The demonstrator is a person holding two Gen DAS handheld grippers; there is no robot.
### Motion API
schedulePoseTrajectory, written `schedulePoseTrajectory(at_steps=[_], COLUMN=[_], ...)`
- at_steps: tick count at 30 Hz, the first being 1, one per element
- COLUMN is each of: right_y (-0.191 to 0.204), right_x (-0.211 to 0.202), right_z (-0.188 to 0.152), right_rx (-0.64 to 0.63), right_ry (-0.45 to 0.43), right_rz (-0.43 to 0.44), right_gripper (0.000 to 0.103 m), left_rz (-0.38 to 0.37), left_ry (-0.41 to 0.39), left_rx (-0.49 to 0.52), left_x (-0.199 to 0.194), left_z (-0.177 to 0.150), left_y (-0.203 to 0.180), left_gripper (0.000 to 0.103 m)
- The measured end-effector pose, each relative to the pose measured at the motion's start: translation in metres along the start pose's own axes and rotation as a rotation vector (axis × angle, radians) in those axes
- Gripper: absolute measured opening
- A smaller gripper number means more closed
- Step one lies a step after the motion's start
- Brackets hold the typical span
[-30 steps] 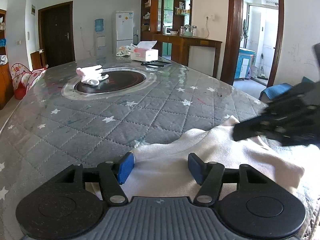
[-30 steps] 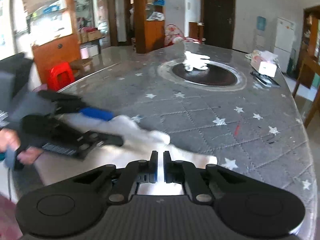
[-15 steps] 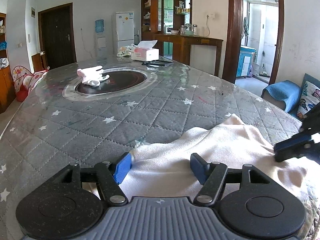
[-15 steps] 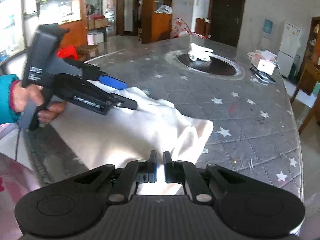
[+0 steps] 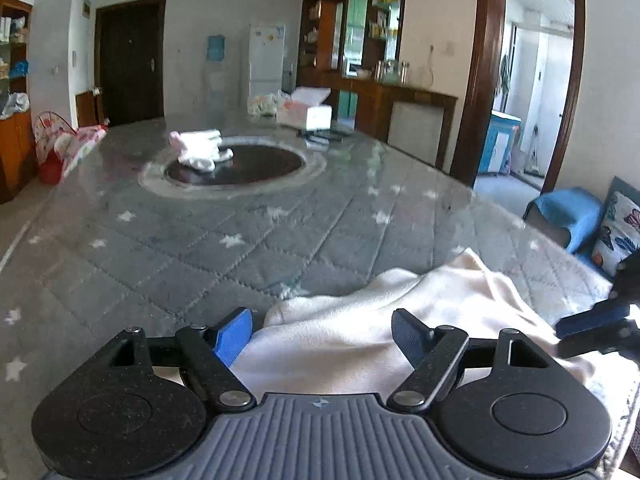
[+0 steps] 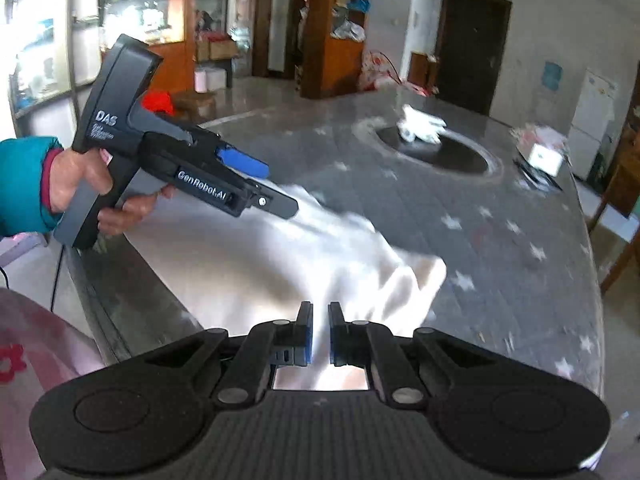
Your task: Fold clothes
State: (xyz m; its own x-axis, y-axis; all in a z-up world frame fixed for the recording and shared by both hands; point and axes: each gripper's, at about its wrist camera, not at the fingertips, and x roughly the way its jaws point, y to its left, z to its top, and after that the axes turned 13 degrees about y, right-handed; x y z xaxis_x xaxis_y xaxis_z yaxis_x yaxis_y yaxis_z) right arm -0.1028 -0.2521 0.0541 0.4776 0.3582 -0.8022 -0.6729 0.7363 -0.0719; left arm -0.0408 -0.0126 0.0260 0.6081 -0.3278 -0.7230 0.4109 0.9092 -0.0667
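Bare quilted tabletop beyond cream garment

Right tongs, garment farther back

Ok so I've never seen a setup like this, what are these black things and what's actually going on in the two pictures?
No robot here: a person holds a two-finger gripper in each hand, each carrying a camera that looks along its fingers. One picture is from the left gripper, open over a cream cloth. The other is from the right gripper, nearly shut, apparently pinching the cloth's near edge; it also shows the person's left hand. The cloth lies on a grey star-patterned table. Farther back sit white gloves and a tissue box.
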Motion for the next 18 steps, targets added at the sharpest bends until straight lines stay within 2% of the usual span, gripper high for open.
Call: schedulePoseTrajectory(at_steps=[2,6,7,10,14,18], right_y=[0.003,0.013,0.016,0.022,0.025,0.026], right_x=[0.004,0.017,0.020,0.030,0.037,0.033], right_z=[0.008,0.017,0.019,0.020,0.017,0.019], right_rx=[-0.009,-0.031,-0.035,-0.045,-0.047,-0.050], right_ry=[-0.017,-0.030,-0.030,-0.022,-0.003,-0.005], right_rz=[0.024,0.066,0.076,0.099,0.102,0.099], right_gripper=[0.006,0.010,0.010,0.011,0.012,0.015], left_rz=[-0.008,-0.035,-0.045,-0.063,-0.041,-0.041], left_ry=[-0.013,-0.031,-0.027,-0.002,0.033,0.024], left_rx=[0.021,0.061,0.060,0.027,-0.032,-0.083], left_x=[-0.012,-0.036,-0.040,-0.047,-0.048,-0.051], left_z=[-0.004,-0.018,-0.022,-0.036,-0.052,-0.059], left_y=[-0.005,-0.014,-0.015,-0.010,0.004,0.018], left_gripper=[0.078,0.072,0.068,0.062,0.059,0.057])
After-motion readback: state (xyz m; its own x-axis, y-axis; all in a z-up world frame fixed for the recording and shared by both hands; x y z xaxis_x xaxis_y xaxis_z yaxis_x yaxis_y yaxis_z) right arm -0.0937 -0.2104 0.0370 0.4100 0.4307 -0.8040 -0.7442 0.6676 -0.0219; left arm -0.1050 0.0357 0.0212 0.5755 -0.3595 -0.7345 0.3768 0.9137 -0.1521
